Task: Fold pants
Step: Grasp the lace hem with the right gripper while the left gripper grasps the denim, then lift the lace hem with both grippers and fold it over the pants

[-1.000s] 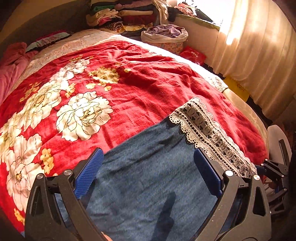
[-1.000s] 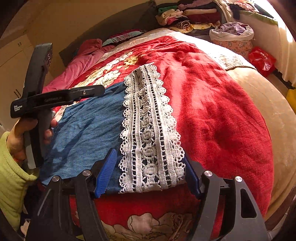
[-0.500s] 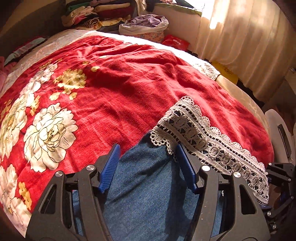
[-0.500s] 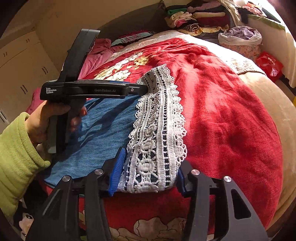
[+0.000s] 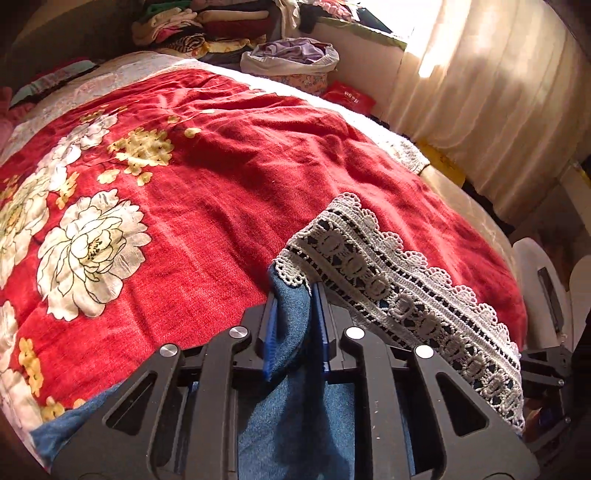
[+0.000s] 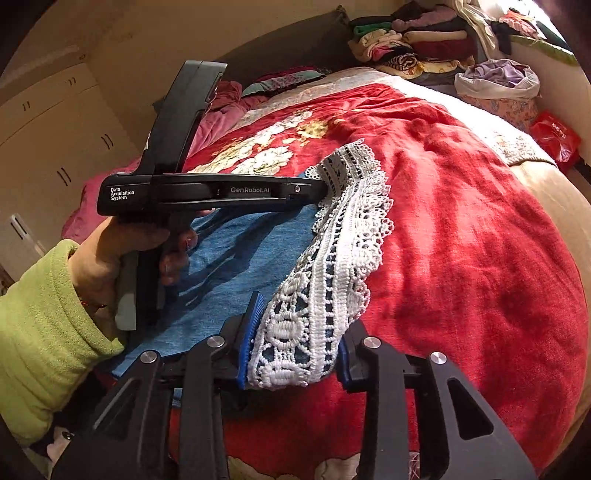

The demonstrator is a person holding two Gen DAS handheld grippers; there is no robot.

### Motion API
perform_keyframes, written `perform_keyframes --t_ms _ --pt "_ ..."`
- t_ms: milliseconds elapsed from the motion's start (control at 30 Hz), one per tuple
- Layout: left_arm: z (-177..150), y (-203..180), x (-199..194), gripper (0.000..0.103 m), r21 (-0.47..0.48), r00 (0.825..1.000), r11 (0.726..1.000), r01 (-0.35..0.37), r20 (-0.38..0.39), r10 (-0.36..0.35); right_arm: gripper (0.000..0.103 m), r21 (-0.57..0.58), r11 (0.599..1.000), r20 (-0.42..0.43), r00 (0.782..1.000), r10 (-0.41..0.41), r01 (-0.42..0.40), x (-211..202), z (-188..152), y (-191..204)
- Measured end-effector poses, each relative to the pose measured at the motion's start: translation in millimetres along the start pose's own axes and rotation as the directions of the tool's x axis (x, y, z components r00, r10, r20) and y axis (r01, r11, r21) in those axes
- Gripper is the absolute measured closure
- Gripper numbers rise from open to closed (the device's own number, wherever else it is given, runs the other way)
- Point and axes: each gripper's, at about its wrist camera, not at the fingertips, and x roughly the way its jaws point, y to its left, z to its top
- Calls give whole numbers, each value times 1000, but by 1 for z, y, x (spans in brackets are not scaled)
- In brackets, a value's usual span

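Note:
Blue denim pants (image 5: 295,424) with a white lace hem (image 5: 388,280) lie on the red floral blanket (image 5: 229,177). My left gripper (image 5: 294,295) is closing, and its blue pads pinch a fold of denim at the hem's far corner. In the right wrist view the denim (image 6: 240,258) spreads to the left and the lace hem (image 6: 347,229) is bunched and lifted. My right gripper (image 6: 299,326) is closing on the near end of the lace, which fills the gap between its pads. The left gripper (image 6: 321,192), held by a hand (image 6: 122,251), bites the far corner.
Stacked folded clothes (image 5: 207,26) and a cloth basket (image 5: 291,62) stand beyond the bed's head. Cream curtains (image 5: 498,92) hang past the bed's right edge. A green sleeve (image 6: 44,332) and cupboard doors (image 6: 55,147) are on the left.
Both grippers went from wide apart to closed on the pants: the left on a denim fold, the right on the lace end. The hem has bunched and lifted off the blanket.

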Motion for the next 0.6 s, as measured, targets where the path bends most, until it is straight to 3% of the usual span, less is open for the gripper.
perform_keyframes --t_ms 167,267,600 --pt "-14 14 -34 95 -58 989 993 99 114 -92 71 -70 997 10 999 36 -35 -4 5 26" --pt "-27 25 -60 95 -90 980 989 114 171 -97 71 -123 991 20 998 62 -59 -7 8 46" --pt "-70 74 -121 92 -237 970 969 65 242 -5 71 -281 948 -26 989 149 -150 9 12 124"
